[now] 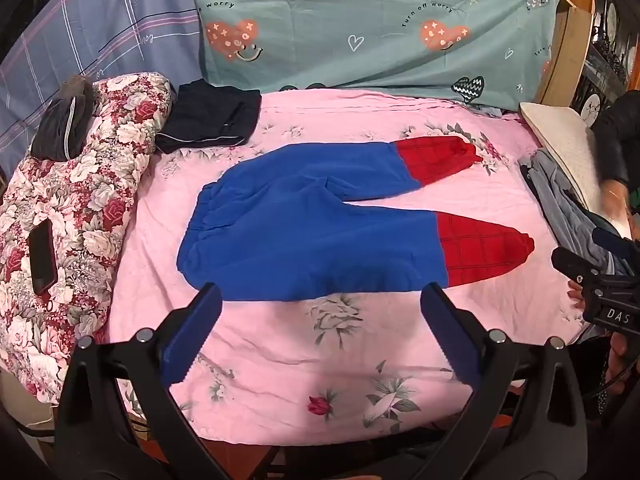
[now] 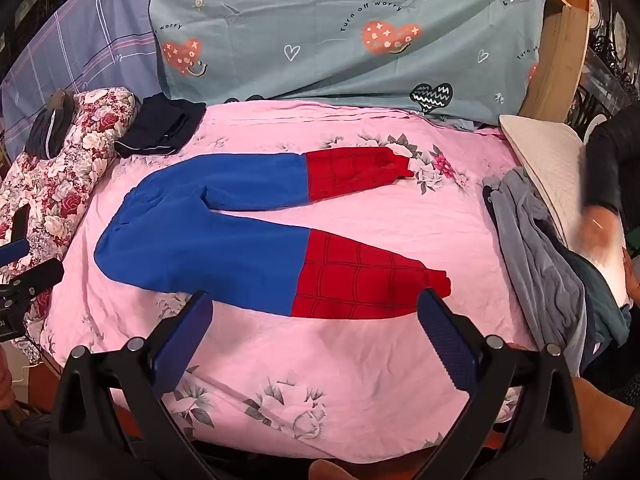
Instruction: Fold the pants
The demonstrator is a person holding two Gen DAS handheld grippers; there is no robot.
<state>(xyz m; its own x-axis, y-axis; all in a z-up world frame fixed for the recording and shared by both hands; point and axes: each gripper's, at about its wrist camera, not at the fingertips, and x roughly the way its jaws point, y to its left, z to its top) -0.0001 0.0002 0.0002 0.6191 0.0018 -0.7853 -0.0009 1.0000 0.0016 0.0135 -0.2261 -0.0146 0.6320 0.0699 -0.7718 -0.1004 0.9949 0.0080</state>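
Blue pants with red lower legs [image 1: 312, 232] lie flat and spread on the pink floral sheet [image 1: 280, 360], waistband to the left, both legs pointing right and apart. They also show in the right wrist view [image 2: 224, 240]. My left gripper [image 1: 320, 300] is open and empty, hovering just in front of the near edge of the blue seat. My right gripper [image 2: 316, 304] is open and empty, hovering in front of the near red leg end [image 2: 368, 284]. The right gripper's tip shows at the right edge of the left wrist view [image 1: 592, 264].
A floral quilt [image 1: 72, 216] with a black phone [image 1: 42, 256] lies at the left. A folded dark garment [image 1: 212, 120] sits at the back left. A grey clothes pile [image 2: 540, 264] and a white pillow [image 2: 556, 172] lie at the right, beside another person's blurred hand [image 2: 600, 228].
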